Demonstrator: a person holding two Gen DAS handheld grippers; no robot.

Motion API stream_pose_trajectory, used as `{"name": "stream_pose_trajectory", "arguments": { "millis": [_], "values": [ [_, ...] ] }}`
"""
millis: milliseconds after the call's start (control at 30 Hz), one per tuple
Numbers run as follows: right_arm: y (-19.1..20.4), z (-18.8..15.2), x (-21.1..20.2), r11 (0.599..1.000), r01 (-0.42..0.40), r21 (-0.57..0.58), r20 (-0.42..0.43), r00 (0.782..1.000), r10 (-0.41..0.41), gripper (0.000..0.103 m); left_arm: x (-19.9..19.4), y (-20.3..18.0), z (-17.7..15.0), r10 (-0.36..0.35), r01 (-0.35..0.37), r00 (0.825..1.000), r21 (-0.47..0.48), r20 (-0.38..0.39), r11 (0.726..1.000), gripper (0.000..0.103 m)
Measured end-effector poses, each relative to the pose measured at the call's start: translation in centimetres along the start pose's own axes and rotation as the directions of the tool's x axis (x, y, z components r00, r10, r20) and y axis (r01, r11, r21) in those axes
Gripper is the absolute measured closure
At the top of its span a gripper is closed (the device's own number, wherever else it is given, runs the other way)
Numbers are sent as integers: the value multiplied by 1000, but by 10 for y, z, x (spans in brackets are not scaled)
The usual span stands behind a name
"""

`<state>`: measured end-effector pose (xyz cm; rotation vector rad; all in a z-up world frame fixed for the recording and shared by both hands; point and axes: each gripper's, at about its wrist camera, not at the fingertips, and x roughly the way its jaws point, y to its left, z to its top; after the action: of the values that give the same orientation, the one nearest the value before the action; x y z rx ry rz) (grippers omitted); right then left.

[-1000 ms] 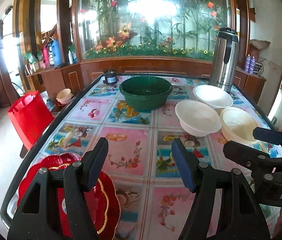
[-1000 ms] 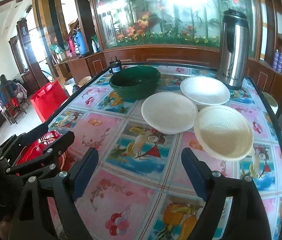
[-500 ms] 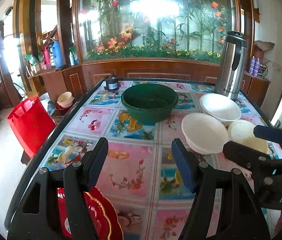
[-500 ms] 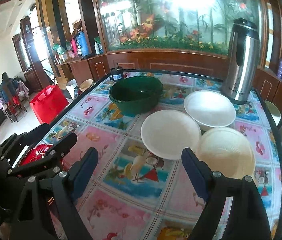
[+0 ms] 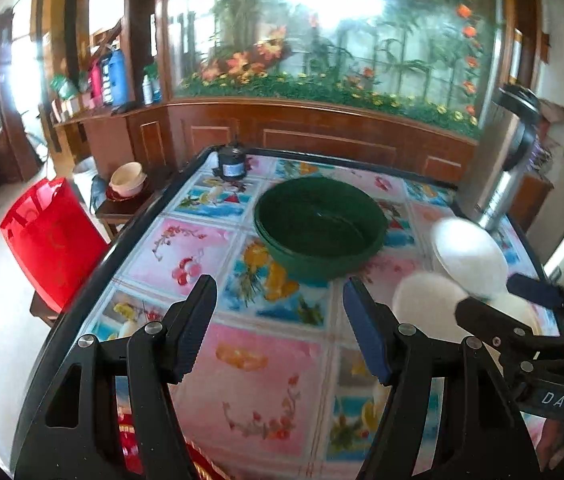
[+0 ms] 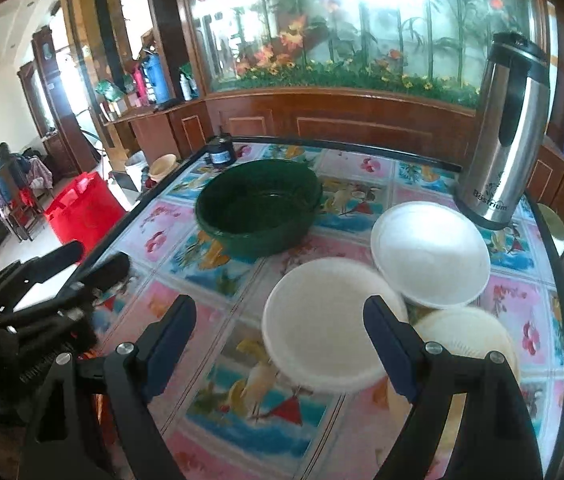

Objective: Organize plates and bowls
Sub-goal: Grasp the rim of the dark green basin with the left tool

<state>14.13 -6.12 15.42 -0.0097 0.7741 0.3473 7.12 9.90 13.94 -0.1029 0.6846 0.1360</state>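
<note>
A lived-in home dining room: a tabletop [image 6: 186, 236] under a fruit-patterned cloth, wood-panelled cabinets [image 6: 345, 120], a planted glass display [image 6: 361, 24], a steel thermos [image 6: 501, 136].

The table [image 6: 186, 216] is showing a glossy, smooth printed cover. The green basin [image 6: 258, 208] is looking like shiny plastic. The white plates [image 6: 429, 252] are appearing matt, maybe foam or plastic. The flask [image 6: 505, 132] is shining as brushed metal. The cabinet [image 6: 341, 120] is gleaming as polished wood.
</note>
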Motion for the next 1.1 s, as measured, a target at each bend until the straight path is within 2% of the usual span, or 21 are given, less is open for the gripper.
{"name": "stream_pose_trajectory", "arguments": {
  "millis": [100,333,467,667,833,967,1033,1100],
  "values": [
    [-7,12,18,1000,-7,28,-24,1000,8,17,19,3,15,8,-8,1000,-24,-16,1000,36],
    [-19,34,71,994,-37,99,-92,995,46,17,77,14,27,21,-32,992,-95,-123,995,36],
    [-24,43,89,989,-64,131,-99,992,77,17,100,19,30,4,-25,989,-141,-147,990,37],
    [-34,53,128,979,-92,180,-141,983,119,17,132,18,37,3,-32,982,-155,-186,987,37],
    [-31,59,151,979,-114,169,-173,974,143,21,155,21,42,8,-44,979,-171,-205,984,37],
    [-34,60,158,979,-117,167,-184,972,148,39,168,24,41,8,-54,972,-192,-235,980,37],
    [-35,60,159,981,-110,160,-189,972,140,52,173,22,39,11,-56,969,-180,-247,982,37],
    [-37,59,158,983,-114,147,-196,970,142,72,173,19,36,8,-47,971,-157,-240,986,37]
  ]
}}
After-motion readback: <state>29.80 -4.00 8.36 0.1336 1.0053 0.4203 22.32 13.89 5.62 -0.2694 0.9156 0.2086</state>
